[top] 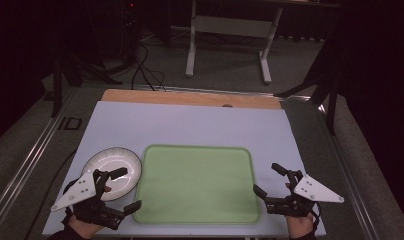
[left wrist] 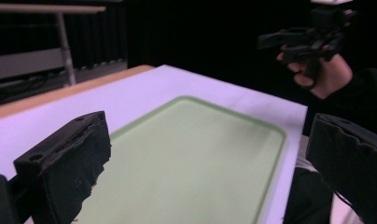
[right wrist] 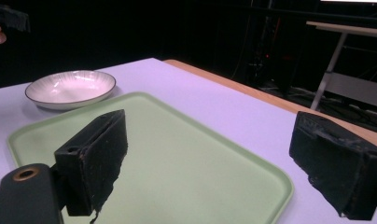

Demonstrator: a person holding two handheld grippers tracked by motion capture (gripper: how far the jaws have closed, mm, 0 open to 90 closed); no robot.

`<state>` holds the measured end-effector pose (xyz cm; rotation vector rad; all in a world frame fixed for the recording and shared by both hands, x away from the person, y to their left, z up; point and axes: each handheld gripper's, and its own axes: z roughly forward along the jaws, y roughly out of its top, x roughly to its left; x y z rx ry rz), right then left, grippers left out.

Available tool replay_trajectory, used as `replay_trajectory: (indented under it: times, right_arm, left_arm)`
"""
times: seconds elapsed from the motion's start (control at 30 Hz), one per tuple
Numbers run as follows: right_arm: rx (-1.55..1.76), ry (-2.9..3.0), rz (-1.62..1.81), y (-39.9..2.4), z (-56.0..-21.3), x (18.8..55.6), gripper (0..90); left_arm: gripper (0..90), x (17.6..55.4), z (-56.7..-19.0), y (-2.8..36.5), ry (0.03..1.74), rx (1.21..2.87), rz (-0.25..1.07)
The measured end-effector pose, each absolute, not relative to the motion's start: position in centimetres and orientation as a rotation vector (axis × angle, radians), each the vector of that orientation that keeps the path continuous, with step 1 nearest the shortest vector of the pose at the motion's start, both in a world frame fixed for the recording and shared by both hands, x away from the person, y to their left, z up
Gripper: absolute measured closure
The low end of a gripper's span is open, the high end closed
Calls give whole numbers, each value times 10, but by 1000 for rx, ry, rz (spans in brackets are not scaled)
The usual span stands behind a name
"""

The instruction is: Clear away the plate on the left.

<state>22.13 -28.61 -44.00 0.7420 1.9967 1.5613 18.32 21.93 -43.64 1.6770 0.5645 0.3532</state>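
A pale green tray [top: 197,182] lies flat in the middle of the white table mat [top: 190,125]; it also shows in the left gripper view [left wrist: 186,154] and the right gripper view [right wrist: 177,163]. A white shallow plate [top: 115,167] with a dark rim sits just left of the tray, seen too in the right gripper view [right wrist: 71,87]. My left gripper [top: 125,189] hovers over the plate's near edge, open, nothing between its jaws. My right gripper [top: 270,180] hangs at the tray's right edge, open and empty. The right gripper [left wrist: 312,37] also appears far off in the left gripper view.
A wooden table edge [top: 190,97] runs along the back of the mat. Behind it stand a white desk frame [top: 230,40] and cables [top: 145,70] on the floor. Dark stands flank the table on both sides.
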Motion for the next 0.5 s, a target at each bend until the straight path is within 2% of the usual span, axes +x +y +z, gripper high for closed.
replay_trajectory:
  times: [0.23,0.5]
  right_arm:
    - [713,1993,1572,-282,-437,219,111]
    - [689,1988,1590,-280,-435,218,112]
  left_arm:
    - [3,178,-396,209,468,1713,393]
    - [3,183,-369,219,476,1721,425]
